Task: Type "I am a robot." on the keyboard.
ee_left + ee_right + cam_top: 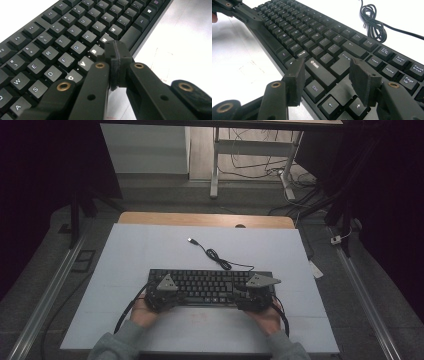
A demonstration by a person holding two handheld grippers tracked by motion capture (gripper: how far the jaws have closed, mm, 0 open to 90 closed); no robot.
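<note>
Two grippers poised over one black keyboard near the front edge of the white worktop.

The keyboard (210,286) lies parallel to the worktop's (150,245) front edge, roughly centred between the left and right edges, with broad bare surface behind it and to both sides and a narrower strip in front. Its single cable (216,256) snakes toward the back edge, a bundled coil midway and the plug lying loose. The left gripper (115,53) has its jaws pressed fully together, nothing between them; its tip hangs over the bottom letter row by the space bar, and contact with a key cannot be told. The right gripper (325,75) stands with jaws wide apart, holding nothing, straddling the Shift and Ctrl keys at the keyboard's right end above the arrow keys. Count: one keyboard, one cable, two grippers.
</note>
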